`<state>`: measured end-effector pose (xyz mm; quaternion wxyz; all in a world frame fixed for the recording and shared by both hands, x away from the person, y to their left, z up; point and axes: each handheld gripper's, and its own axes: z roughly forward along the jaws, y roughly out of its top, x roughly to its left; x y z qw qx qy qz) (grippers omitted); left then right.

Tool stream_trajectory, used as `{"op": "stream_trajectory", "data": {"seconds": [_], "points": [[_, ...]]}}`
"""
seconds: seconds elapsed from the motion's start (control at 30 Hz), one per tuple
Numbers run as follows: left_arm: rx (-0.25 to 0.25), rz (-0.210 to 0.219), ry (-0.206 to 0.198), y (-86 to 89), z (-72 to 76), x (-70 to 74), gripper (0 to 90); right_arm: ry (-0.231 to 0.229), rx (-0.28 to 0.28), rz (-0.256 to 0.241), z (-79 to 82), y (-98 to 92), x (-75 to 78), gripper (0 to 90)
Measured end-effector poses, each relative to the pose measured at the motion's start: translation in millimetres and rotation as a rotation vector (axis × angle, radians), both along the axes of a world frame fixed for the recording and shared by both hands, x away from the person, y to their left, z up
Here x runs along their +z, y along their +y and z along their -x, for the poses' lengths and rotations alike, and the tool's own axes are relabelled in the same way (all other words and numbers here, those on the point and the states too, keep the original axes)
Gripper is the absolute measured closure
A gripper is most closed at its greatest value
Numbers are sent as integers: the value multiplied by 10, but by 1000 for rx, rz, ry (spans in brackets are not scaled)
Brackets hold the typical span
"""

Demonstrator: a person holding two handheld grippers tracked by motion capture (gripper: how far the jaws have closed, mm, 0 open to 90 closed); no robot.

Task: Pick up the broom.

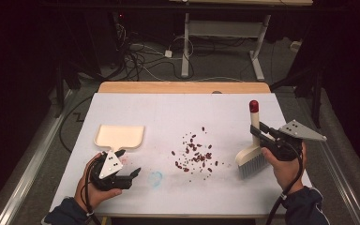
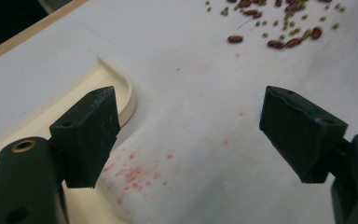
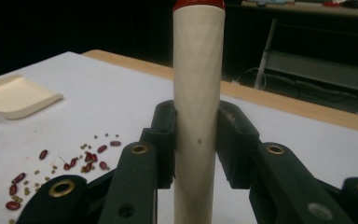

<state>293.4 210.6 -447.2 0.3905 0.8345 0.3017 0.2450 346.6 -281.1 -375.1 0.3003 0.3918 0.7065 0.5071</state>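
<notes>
Cream dustpan [image 1: 120,136] lies bare; beans [image 1: 194,154] scatter on table [image 1: 178,110].

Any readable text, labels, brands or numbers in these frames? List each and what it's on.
None readable.
Brush held in the right claw: plain cream handle, red cap, no print.
Dustpan: plain cream, no mark.
Left claw: open, black pads, no lettering.
Grey plates on both tools: holes, no text.
White table cover: red and blue smudges, not writing.
</notes>
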Motion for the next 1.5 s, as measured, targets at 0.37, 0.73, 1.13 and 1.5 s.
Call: {"op": "stream_trajectory", "data": {"seconds": [0.37, 0.73, 1.13, 1.5], "points": [[-223, 126, -1, -684, 18, 306, 209, -50, 57, -32, 125, 279, 126, 702], [-380, 255, 44, -1595, -95, 469, 228, -103, 94, -10, 207, 800, 203, 702], [-311, 349, 106, -1702, -339, 405, 465, -138, 156, -37, 314, 1195, 239, 700], [-356, 249, 83, -1473, -352, 534, 657, -134, 274, -20, 418, 1165, 340, 630]]}}
